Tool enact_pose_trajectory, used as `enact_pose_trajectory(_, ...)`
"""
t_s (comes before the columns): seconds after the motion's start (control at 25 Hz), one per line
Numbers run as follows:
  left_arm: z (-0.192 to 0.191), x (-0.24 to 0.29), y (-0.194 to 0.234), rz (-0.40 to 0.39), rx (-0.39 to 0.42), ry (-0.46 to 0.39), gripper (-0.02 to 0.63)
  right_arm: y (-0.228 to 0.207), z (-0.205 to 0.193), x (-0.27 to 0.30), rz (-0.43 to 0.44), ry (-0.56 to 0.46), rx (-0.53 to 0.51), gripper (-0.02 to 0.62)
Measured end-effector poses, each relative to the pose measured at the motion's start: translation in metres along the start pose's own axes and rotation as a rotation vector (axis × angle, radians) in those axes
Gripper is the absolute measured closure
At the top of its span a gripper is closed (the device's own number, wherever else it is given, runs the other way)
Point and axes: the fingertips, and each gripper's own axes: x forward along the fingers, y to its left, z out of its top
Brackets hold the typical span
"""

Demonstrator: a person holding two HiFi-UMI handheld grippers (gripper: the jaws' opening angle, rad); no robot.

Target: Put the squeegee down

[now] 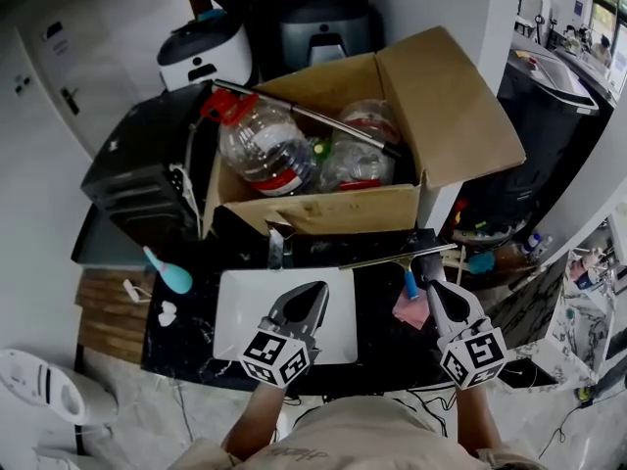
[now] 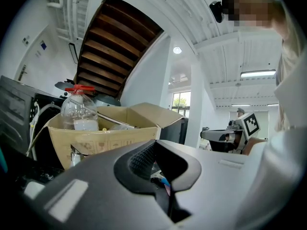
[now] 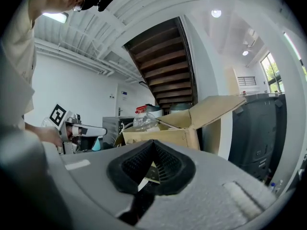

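Observation:
The squeegee lies on the dark table just in front of the cardboard box, its metal blade running left to right and its blue handle pointing toward me. My right gripper hovers right beside the handle's near end, jaws shut with nothing between them; in the right gripper view the tips meet. My left gripper is over the white board, left of the squeegee. Its tips also meet in the left gripper view, and it holds nothing.
An open cardboard box holding plastic bottles stands behind the squeegee. A black appliance is at the left, a teal brush on the table's left side, a white board in front, a pink cloth under the handle.

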Motion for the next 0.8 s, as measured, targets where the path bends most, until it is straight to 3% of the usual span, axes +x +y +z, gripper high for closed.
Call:
enact_pose_trajectory(0.4,-0.006,-0.008,-0.002,0.013,0.000,0.011,0.592,0.007,-0.013,-0.005,0.019,0.027,0.007,0.594)
enact_pose_trajectory(0.8,-0.009,-0.013,-0.008,0.015,0.004,0.017,0.592,-0.003,-0.027,-0.012,-0.016,0.056,0.040,0.594)
